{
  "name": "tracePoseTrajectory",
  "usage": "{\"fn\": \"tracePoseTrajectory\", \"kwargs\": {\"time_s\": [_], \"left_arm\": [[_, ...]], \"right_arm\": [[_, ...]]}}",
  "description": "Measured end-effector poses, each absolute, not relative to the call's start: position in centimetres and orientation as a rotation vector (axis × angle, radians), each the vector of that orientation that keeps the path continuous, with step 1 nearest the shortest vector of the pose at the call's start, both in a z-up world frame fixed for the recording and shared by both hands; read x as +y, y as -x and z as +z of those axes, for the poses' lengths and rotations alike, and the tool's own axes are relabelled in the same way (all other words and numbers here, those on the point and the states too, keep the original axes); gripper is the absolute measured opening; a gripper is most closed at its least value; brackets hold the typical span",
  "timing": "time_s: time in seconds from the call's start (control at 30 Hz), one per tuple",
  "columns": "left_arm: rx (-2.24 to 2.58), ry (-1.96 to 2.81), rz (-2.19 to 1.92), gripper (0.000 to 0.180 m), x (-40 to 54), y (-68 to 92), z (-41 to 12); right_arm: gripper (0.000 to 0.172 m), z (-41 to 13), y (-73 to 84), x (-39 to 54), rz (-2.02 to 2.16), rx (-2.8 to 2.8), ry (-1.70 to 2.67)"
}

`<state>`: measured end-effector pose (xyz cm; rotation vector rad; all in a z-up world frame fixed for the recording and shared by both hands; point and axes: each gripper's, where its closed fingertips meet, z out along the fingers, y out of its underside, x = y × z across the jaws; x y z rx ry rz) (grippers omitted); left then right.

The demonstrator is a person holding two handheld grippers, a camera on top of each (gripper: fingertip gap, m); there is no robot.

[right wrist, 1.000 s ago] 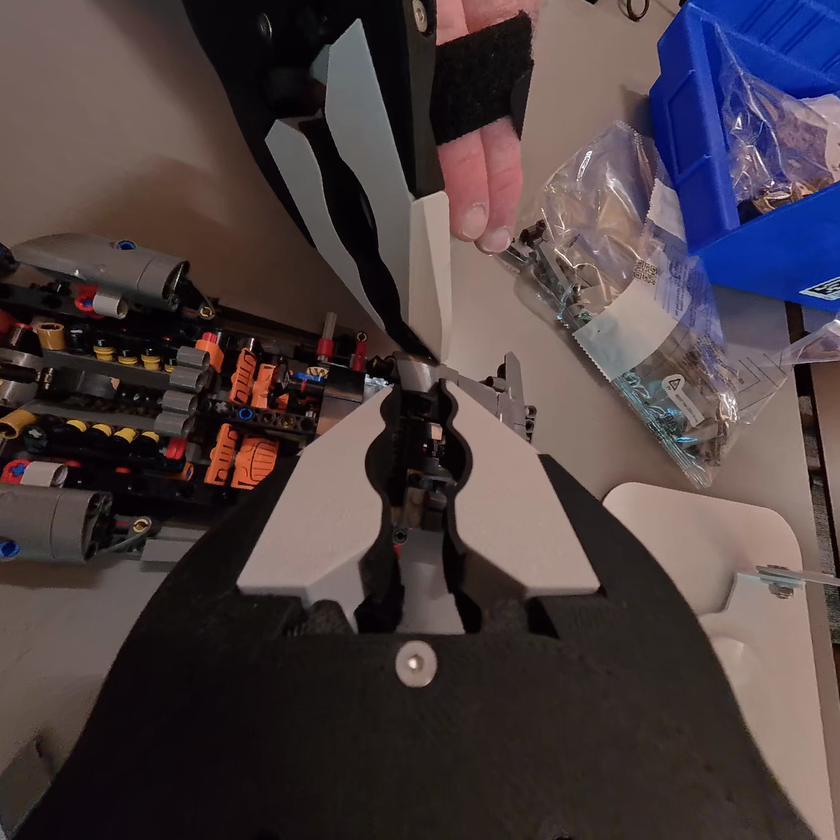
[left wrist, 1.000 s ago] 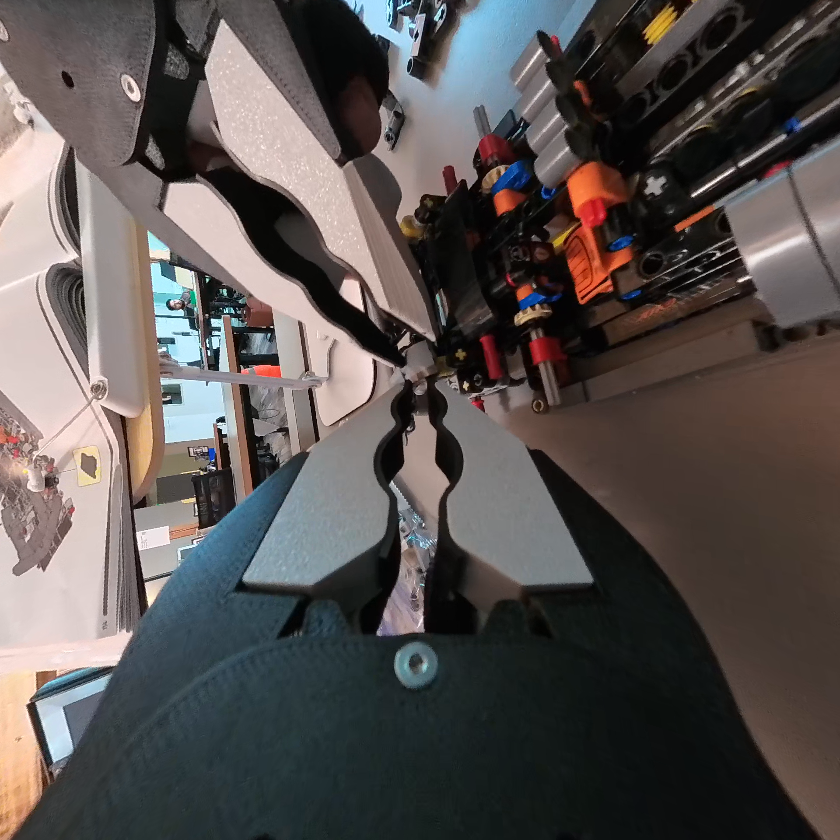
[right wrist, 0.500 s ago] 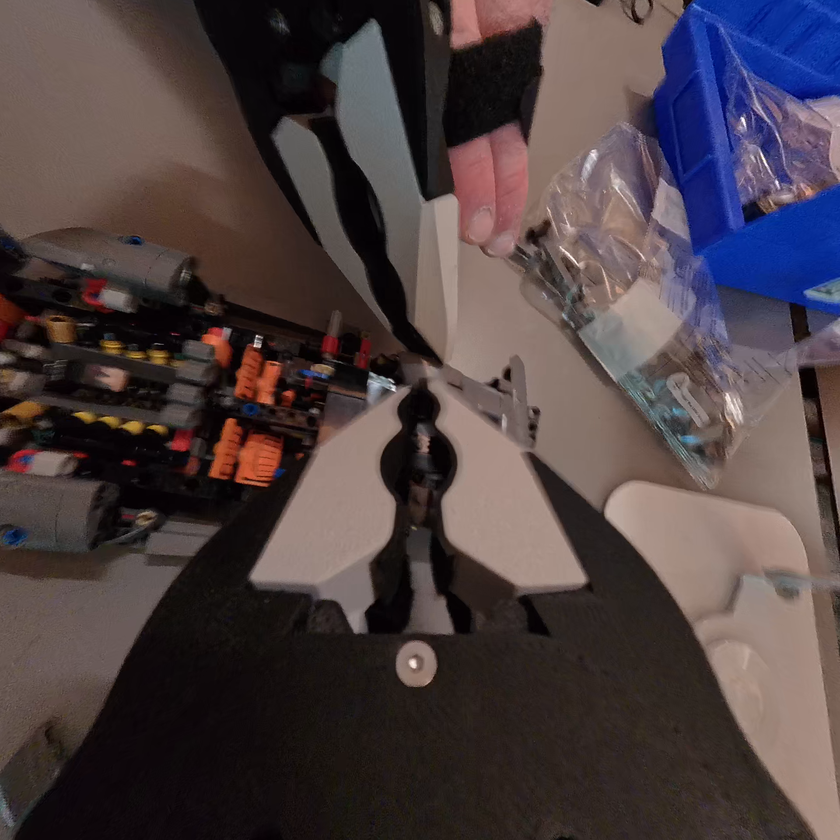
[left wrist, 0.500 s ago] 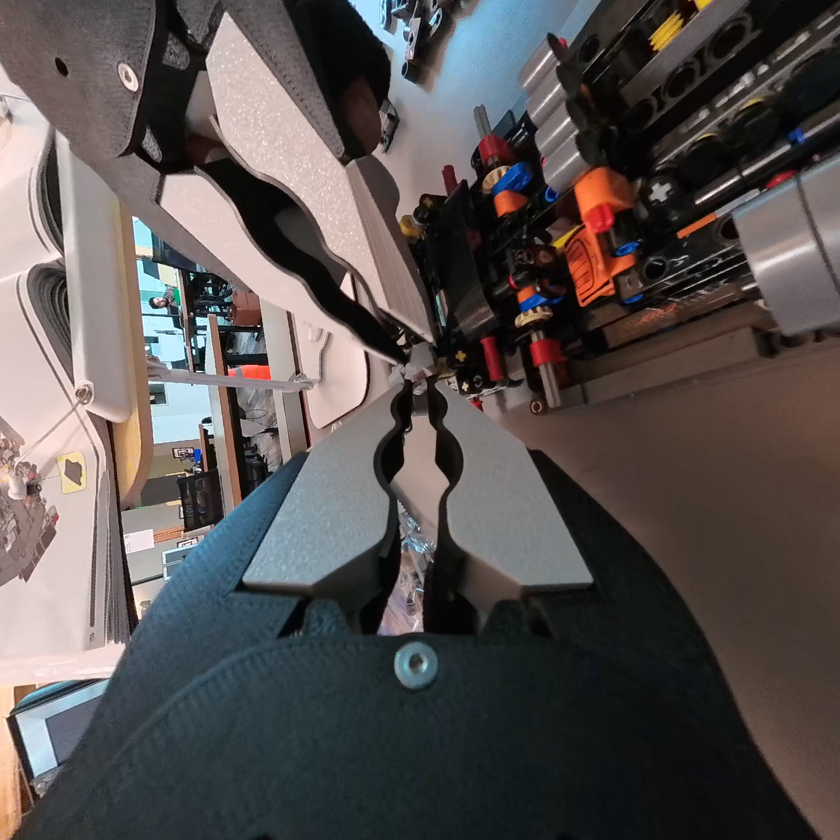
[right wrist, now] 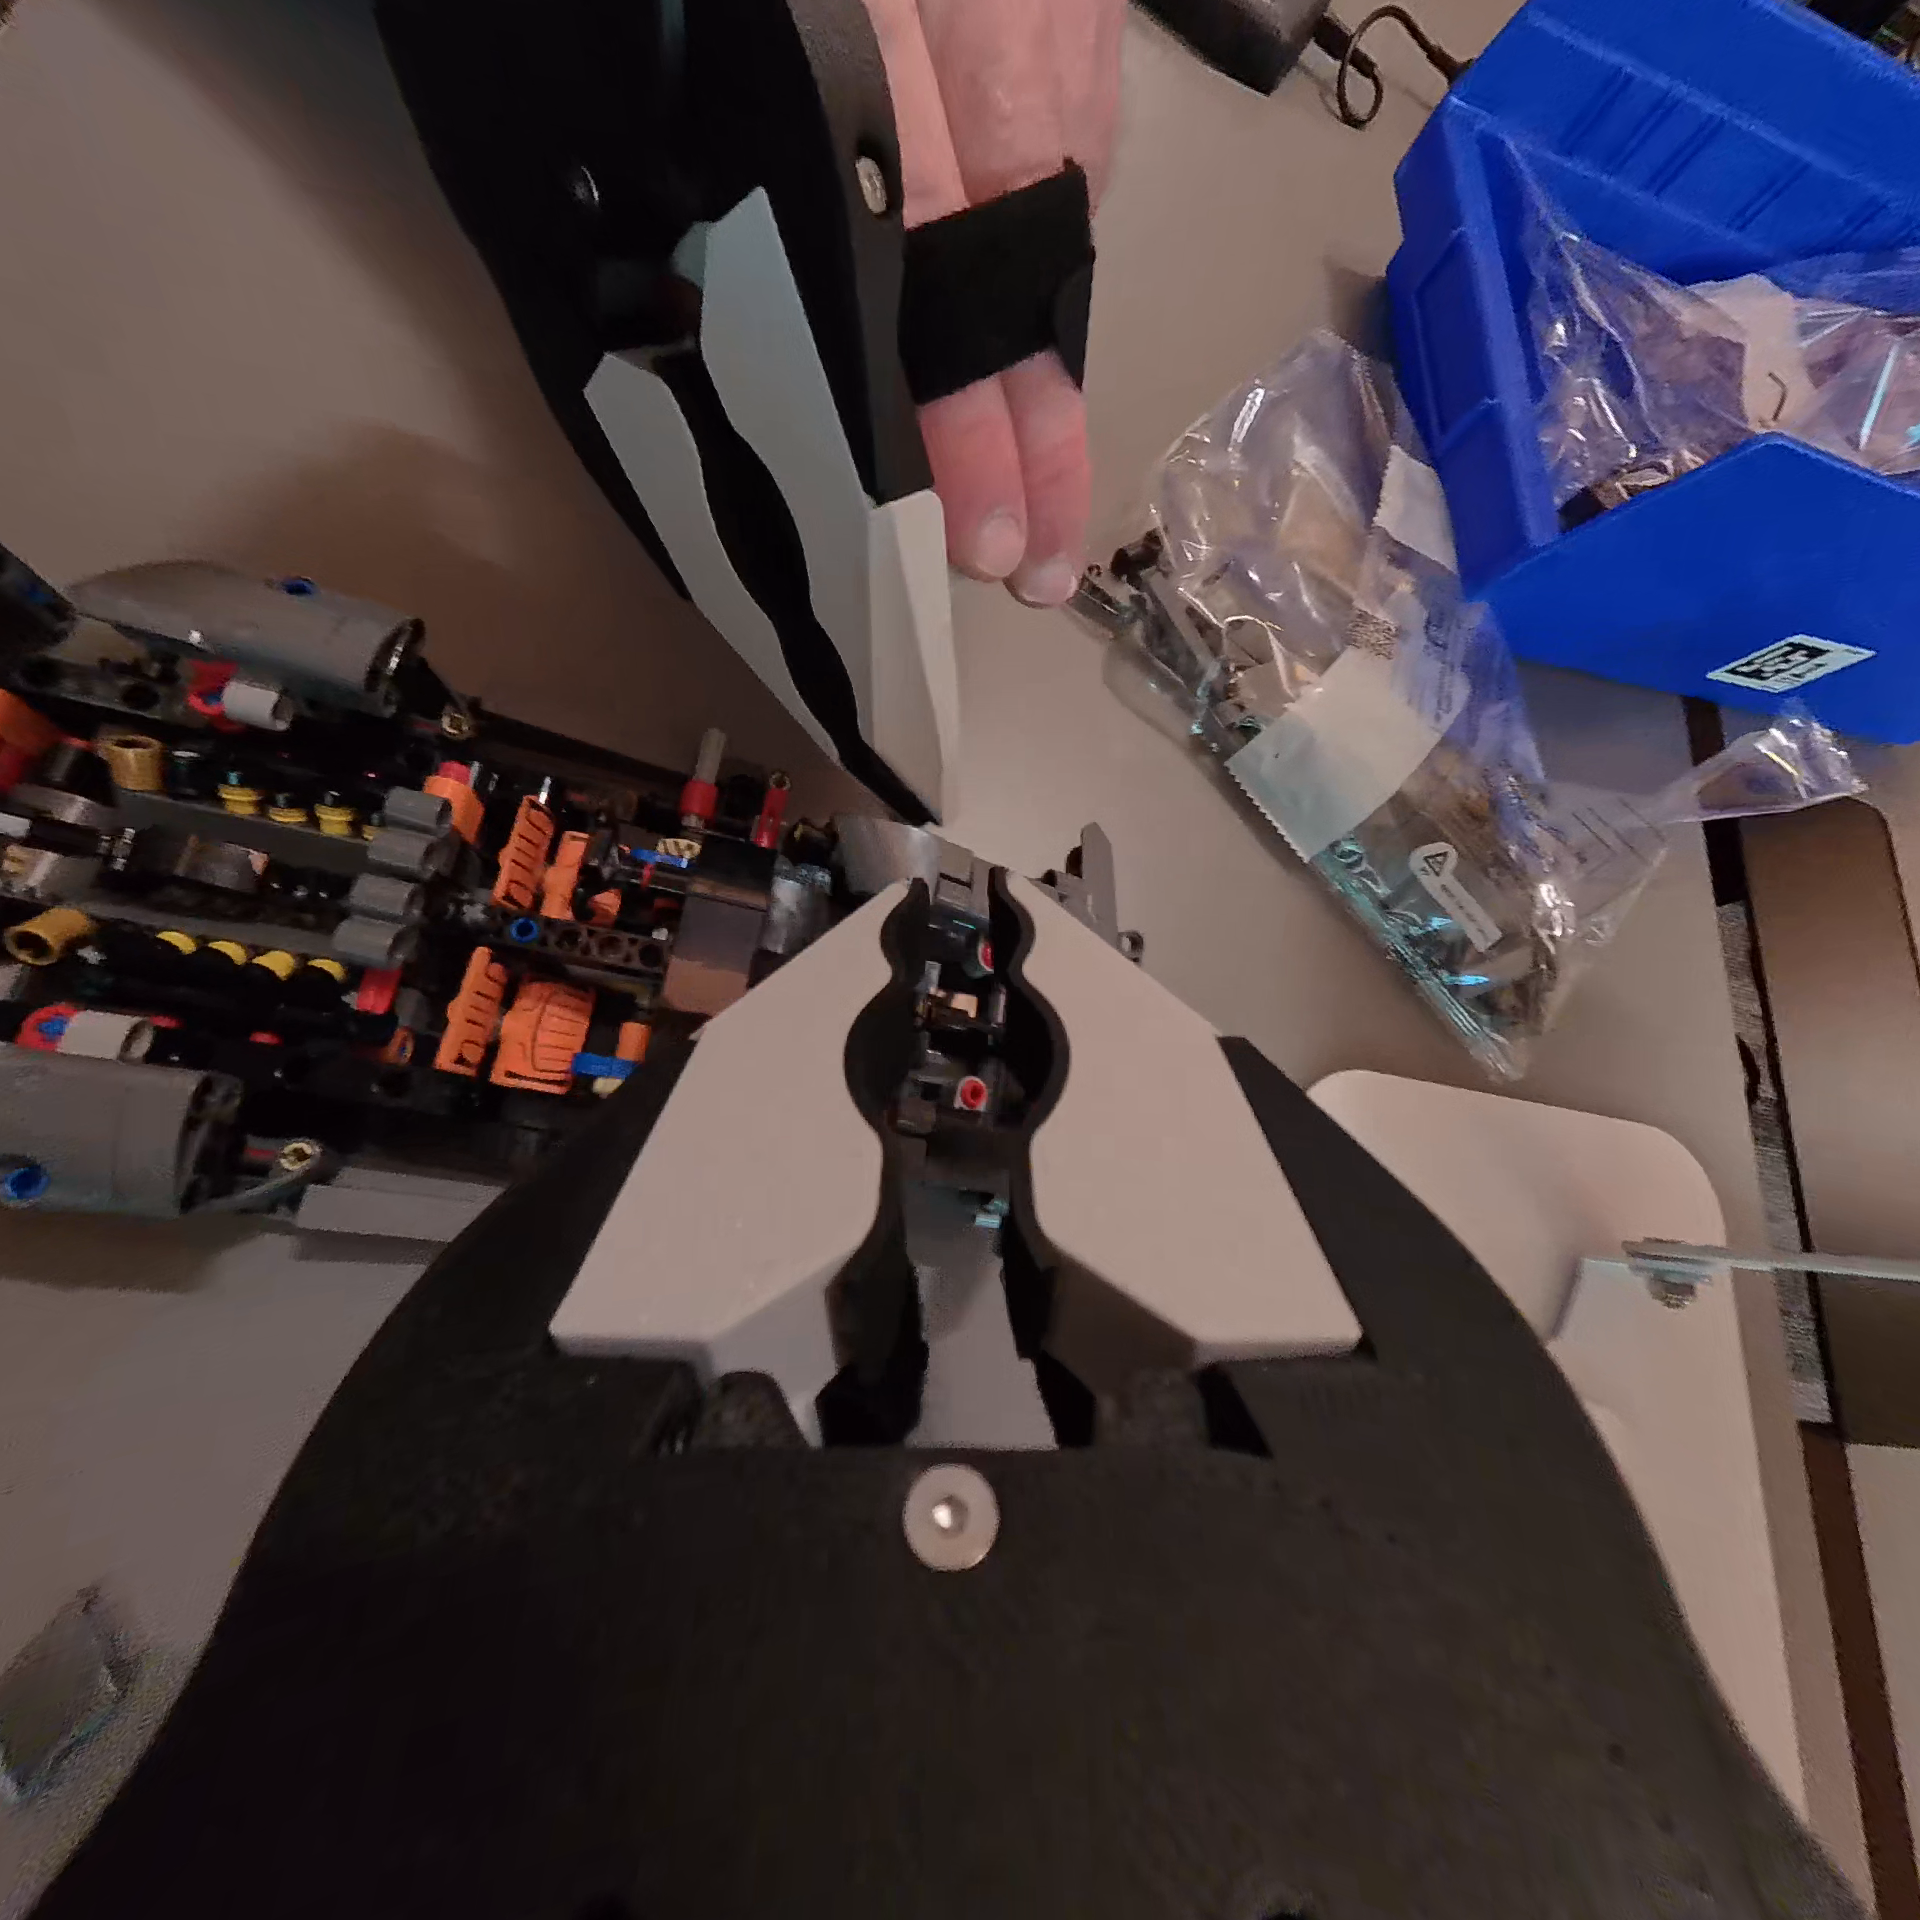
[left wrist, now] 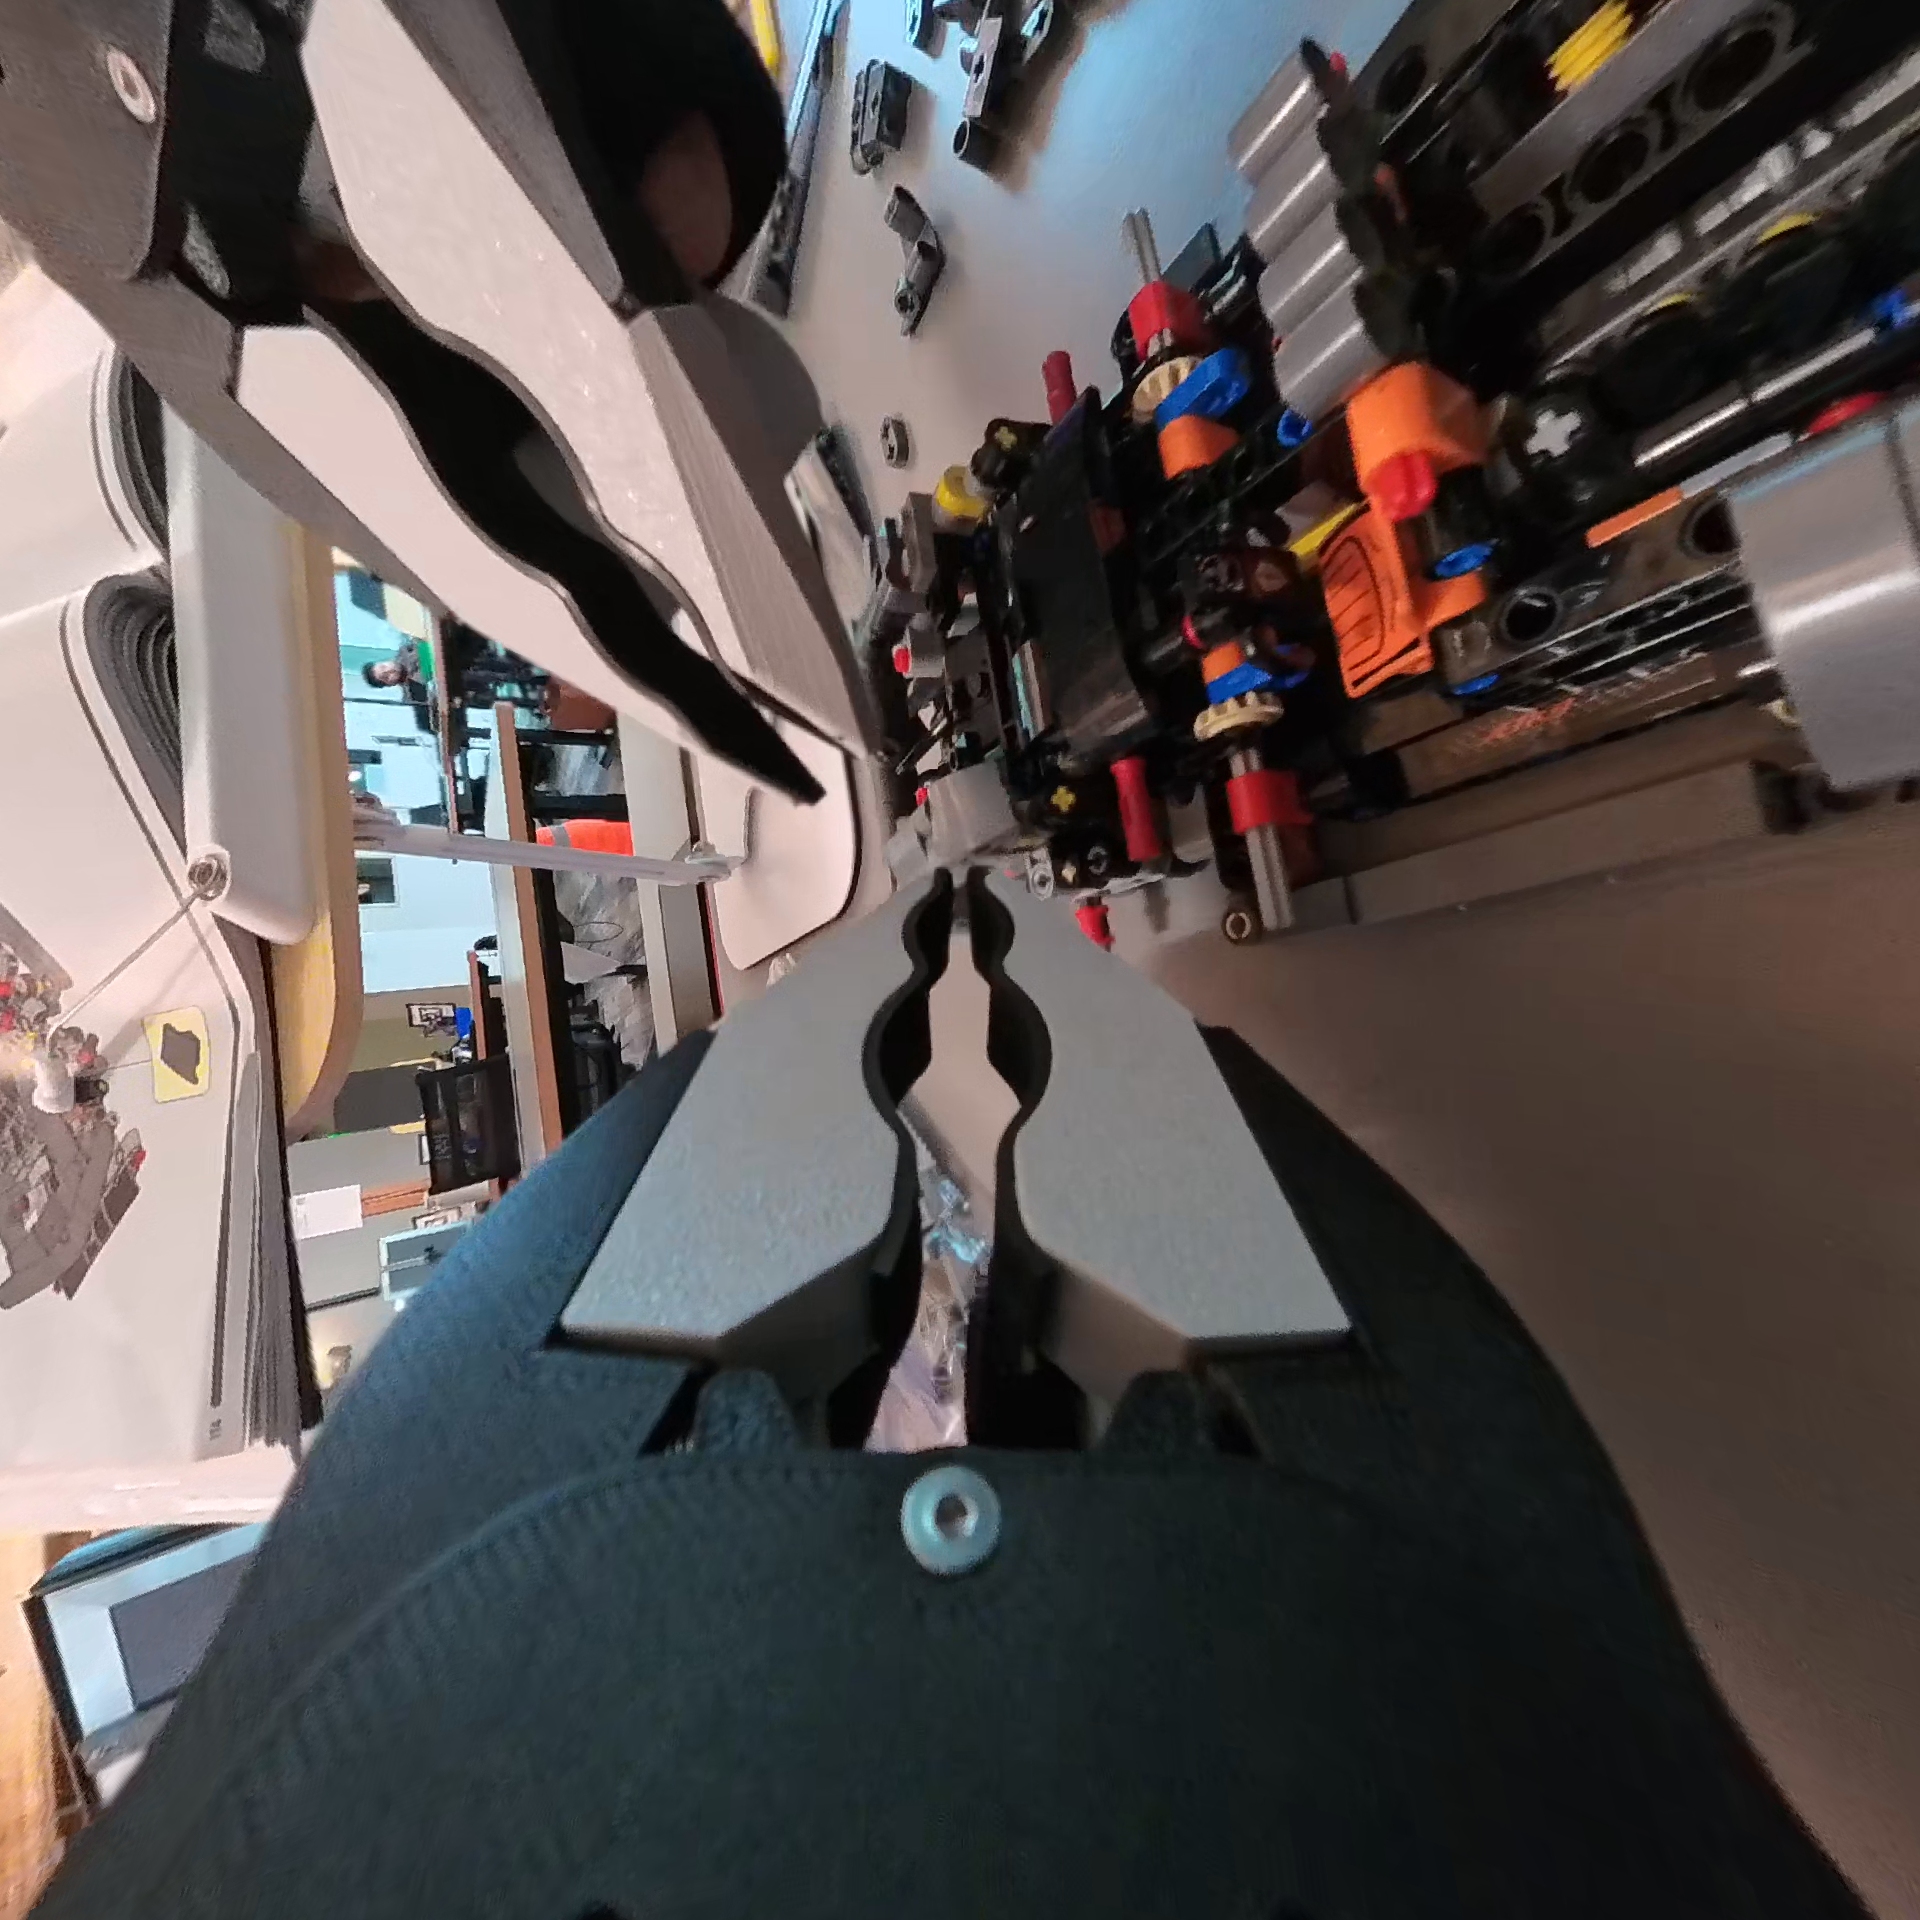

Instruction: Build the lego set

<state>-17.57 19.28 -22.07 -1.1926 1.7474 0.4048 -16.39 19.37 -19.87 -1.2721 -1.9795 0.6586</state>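
Clearly, both grippers meet at the near end of a large brick-built model (right wrist: 343,935), a long black assembly with orange, red, yellow and blue parts and grey cylinders, which lies on a beige table (right wrist: 260,364). The right gripper (right wrist: 958,885) has its jaws close together, with only a narrow gap, and a small grey part (right wrist: 956,868) at the end of the model sits between the tips; the pads seem to press on its two sides. Behind the tips, between the fingers, more of the model's dark pieces with red pins can be seen. The left gripper (left wrist: 956,883) has its jaws almost together; the tips are at the same grey end piece (left wrist: 971,816), but I cannot tell if they pinch something thin or only touch it. In the right wrist view the left gripper comes down from above, its tips just beside the grey part, and a hand (right wrist: 1013,343) with a black strap holds it. To the right of the model lie a clear plastic bag (right wrist: 1382,748) of small pieces and, behind it, a blue bin (right wrist: 1662,312) with more bags inside. A white tray (right wrist: 1507,1247) is near the right edge. In the left wrist view some loose black pieces (left wrist: 914,249) lie on the table beyond the model, and an open printed booklet (left wrist: 94,1195) stands at the left.
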Motion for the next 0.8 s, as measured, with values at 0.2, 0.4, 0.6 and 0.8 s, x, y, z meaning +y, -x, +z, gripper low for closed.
{"fn": "tracePoseTrajectory", "kwargs": {"time_s": [0.2,0.4,0.6,0.8], "left_arm": [[1.72,1.212,0.402,0.005,19.3,18.3,-22.1],[1.706,1.164,0.378,0.007,19.0,17.6,-21.7],[1.701,1.166,0.367,0.005,19.1,17.2,-22.1],[1.717,1.163,0.382,0.005,19.1,17.2,-22.1]], "right_arm": [[0.005,-20.2,15.7,20.5,0.594,-1.972,1.272],[0.0,-20.9,16.2,19.9,0.551,-1.963,1.257],[0.0,-21.4,16.8,19.7,0.561,-1.944,1.275],[0.0,-21.6,16.7,19.8,0.531,-1.955,1.259]]}}
